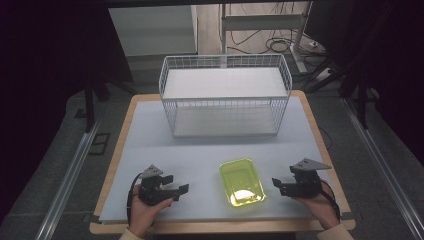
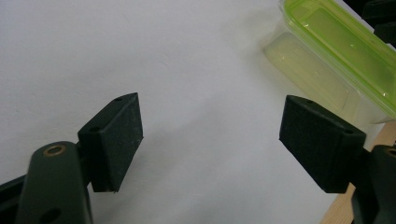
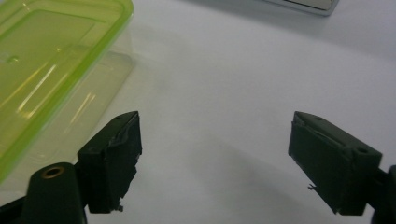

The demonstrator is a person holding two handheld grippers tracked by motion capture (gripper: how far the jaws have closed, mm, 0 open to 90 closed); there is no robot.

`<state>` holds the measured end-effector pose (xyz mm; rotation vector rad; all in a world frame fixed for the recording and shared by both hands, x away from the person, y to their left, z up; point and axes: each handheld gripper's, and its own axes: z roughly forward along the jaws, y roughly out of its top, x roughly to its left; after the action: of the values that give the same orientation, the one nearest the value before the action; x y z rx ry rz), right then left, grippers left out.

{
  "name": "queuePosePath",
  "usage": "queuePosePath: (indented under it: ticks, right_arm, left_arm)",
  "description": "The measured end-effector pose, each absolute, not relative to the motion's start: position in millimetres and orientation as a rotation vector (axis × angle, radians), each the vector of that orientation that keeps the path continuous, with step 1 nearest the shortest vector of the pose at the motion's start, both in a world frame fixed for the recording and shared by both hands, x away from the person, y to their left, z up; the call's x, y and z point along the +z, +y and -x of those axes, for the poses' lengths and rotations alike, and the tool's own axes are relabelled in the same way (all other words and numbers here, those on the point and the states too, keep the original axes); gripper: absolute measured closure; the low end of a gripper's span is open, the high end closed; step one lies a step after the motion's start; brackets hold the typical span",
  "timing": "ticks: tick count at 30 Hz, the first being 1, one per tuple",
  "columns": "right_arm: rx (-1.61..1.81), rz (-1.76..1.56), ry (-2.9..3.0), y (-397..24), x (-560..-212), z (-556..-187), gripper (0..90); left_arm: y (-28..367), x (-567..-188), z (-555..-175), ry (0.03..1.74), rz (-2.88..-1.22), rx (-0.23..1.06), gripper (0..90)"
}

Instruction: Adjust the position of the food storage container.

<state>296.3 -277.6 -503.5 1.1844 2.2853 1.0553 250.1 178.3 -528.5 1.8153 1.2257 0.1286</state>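
A lime-green lidded plastic container (image 1: 242, 182) lies flat on a white table (image 1: 210, 150) between two hand-held grippers, both with jaws spread apart and empty.

The container sits near the table's near edge, slightly right of centre, its long axis running near to far with a slight tilt, lid facing up. The left gripper (image 1: 175, 188) rests in the left hand (image 1: 145, 210) to the container's left, near it but apart, pointing right toward it. The right gripper (image 1: 278, 185) in the right hand (image 1: 320, 205) is just beside the container's right side, pointing left, not touching. A white wire basket (image 1: 225, 95) stands at the far side, well apart, leaving bare tabletop between. In the left gripper view the container (image 2: 336, 51) lies ahead to the right; in the right gripper view it (image 3: 51, 60) lies ahead to the left.
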Motion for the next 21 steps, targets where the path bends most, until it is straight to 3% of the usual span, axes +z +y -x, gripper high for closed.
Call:
queuePosePath:
  ticks: [11,15,21]
  right_arm:
    - [1.078,-1.198,2.266,-278.0,-496.4,-292.3,21.3]
    - [1.121,-1.21,2.275,-279.0,-491.6,-291.6,29.0]
    - [1.106,-1.206,2.312,-279.4,-485.9,-288.7,75.7]
  left_arm:
    - [178.8,-526.6,-249.2,1.221,-1.812,0.127,21.3]
    - [178.8,-527.5,-250.1,1.225,-1.818,0.128,21.3]
    - [179.0,-527.7,-249.7,1.218,-1.822,0.122,21.3]
